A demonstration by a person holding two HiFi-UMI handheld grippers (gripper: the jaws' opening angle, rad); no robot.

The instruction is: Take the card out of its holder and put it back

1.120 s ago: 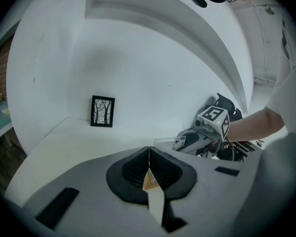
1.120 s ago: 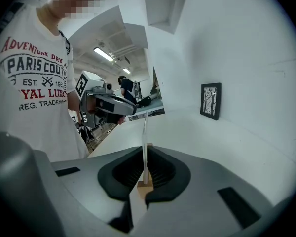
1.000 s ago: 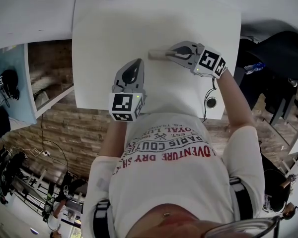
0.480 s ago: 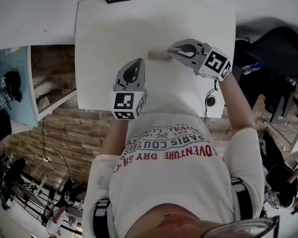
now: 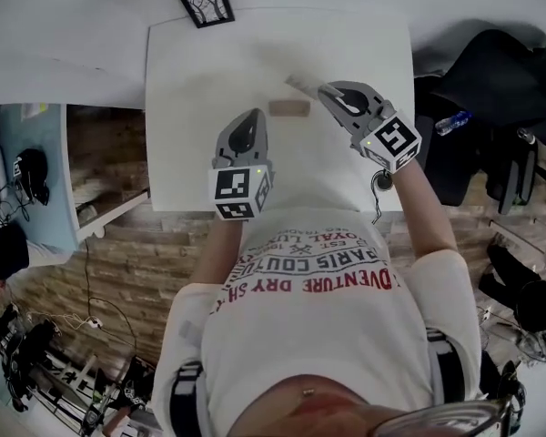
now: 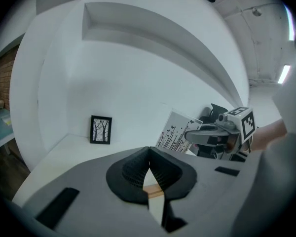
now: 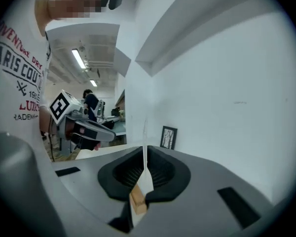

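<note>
Gripping card (image 7: 144, 147) edge-on, right gripper (image 5: 326, 91) jaws clamped on it; card now lifted clear of wooden holder (image 5: 288, 107), tilted, just up-right of it, apart. Second ago gripper tips sat low at holder. Holder lies alone on white table (image 5: 191, 71). Left gripper (image 5: 245, 116) jaws pressed together, empty, near holder, slightly higher than before. Framed picture (image 5: 207, 5) at table's far side
</note>
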